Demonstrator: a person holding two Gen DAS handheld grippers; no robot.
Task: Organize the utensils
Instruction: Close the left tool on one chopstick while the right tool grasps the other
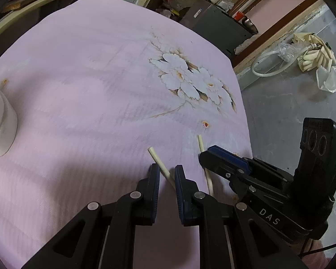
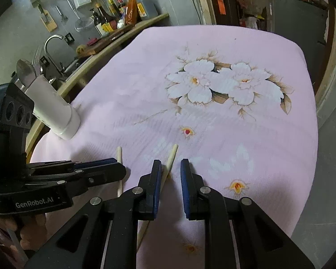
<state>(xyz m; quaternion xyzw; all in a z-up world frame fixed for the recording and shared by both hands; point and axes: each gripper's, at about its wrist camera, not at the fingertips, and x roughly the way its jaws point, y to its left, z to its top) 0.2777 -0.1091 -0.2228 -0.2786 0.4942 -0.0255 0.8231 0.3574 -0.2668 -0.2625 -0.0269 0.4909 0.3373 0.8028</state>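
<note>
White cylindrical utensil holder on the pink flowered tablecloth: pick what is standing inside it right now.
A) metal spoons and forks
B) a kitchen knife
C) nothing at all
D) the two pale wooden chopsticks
A: in the right wrist view a metal spoon bowl and fork tines stick out of the white cylindrical utensil holder, while both pale wooden chopsticks lie at the grippers.
</note>
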